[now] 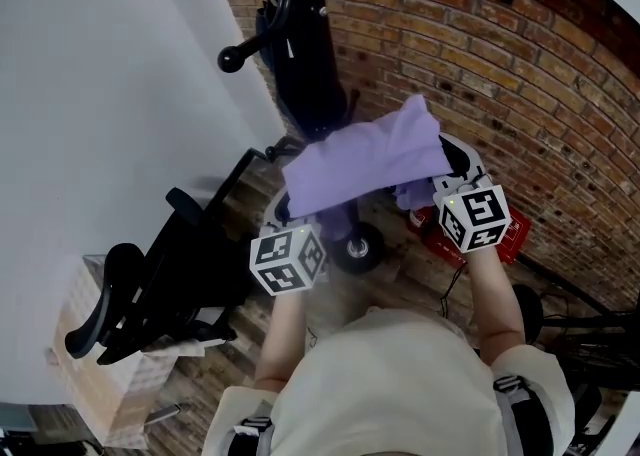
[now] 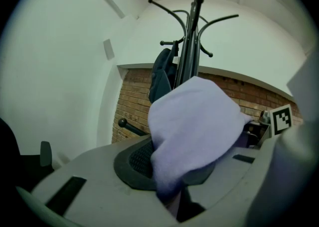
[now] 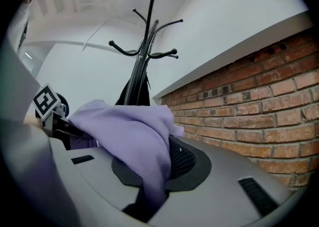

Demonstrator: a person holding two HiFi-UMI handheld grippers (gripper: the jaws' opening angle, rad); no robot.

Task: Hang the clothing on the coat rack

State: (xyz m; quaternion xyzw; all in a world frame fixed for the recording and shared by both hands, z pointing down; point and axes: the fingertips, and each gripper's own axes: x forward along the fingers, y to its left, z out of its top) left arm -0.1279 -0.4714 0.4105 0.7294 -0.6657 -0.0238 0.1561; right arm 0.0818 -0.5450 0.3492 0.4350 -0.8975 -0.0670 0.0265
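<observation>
A lilac garment (image 1: 365,156) hangs stretched between my two grippers, held up in front of the black coat rack (image 1: 305,34). My left gripper (image 1: 283,212) is shut on the garment's left edge, where cloth (image 2: 192,126) bunches over its jaws. At the right edge my right gripper (image 1: 447,184) is shut on the cloth (image 3: 132,134) too. The rack's pole and curved hooks (image 2: 192,22) rise just beyond the garment, with a dark item (image 2: 162,74) hanging on it. From the right gripper view the rack (image 3: 144,52) stands against the white wall.
A brick wall (image 1: 480,64) runs along the right and a white wall (image 1: 110,94) along the left. A black office chair (image 1: 160,284) stands at the lower left beside a cardboard box (image 1: 95,374). A red crate (image 1: 505,234) and cables lie on the wooden floor.
</observation>
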